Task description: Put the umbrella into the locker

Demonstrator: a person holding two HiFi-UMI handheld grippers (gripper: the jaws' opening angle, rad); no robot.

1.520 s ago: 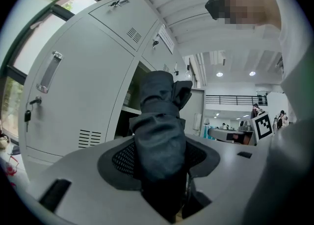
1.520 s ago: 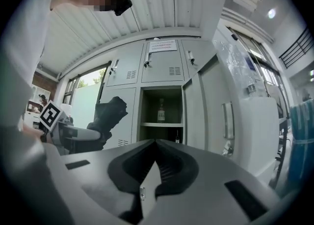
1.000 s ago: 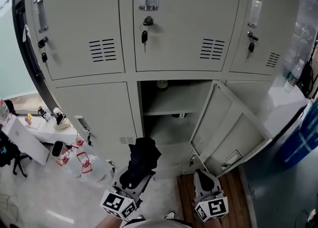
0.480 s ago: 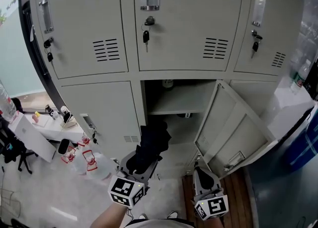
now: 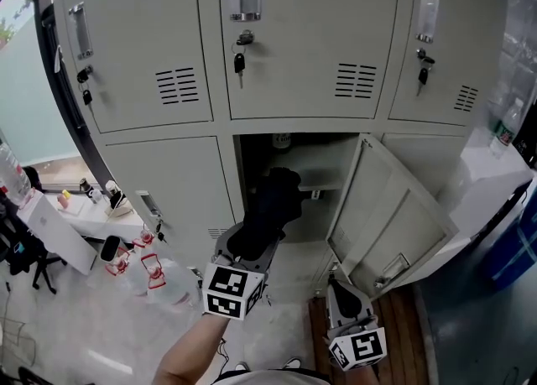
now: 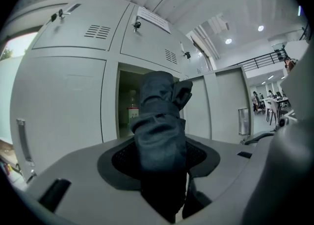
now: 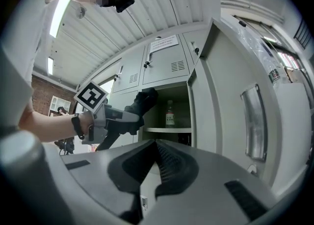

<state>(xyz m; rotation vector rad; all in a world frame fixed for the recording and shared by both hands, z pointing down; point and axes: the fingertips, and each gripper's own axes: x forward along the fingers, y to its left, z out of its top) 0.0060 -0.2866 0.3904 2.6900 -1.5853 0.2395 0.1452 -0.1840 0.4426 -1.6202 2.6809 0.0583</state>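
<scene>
Left gripper, umbrella at open locker

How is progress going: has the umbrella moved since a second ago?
Yes. The umbrella has risen toward the open locker: its tip was below the shelf and now overlaps the shelf's edge.

My left gripper has a pale grey plastic shell. Its marker cube has white faces printed with black squares. Just behind that cube a dark wristband circles my wrist, and farther back from the cube is a white short sleeve. My right gripper is the same grey, with black ribbed pads and a second cube.
</scene>
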